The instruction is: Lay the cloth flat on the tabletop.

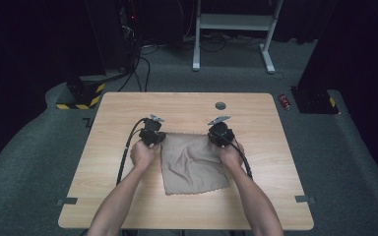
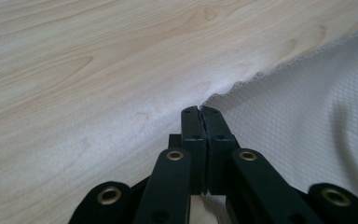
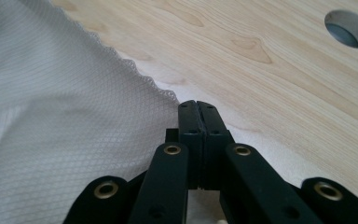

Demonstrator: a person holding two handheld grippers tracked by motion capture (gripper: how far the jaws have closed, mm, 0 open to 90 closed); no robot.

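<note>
Pinching the far corners of a wrinkled tan waffle-weave cloth (image 1: pixel 192 164) on the light wooden table (image 1: pixel 128 206), left gripper (image 2: pixel 200 112) and right gripper (image 3: pixel 198 106) both clamping tight.

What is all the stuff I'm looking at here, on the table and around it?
cloth: one, beige-brown, scalloped edges, lying rumpled at the middle of the table
table: one, light wood top, centre of the room
round hole: one, grey, in the tabletop near its far edge
white frame: one, on the floor beyond the table
red object: one, small, on the carpet off the table's far right corner
striped base: one, yellow and black, on the floor off the far left corner
grey tape: two pieces, at the table's near corners
left gripper: one, black, jaws shut at the cloth's far left corner
right gripper: one, black, jaws shut at the cloth's far right corner
</note>
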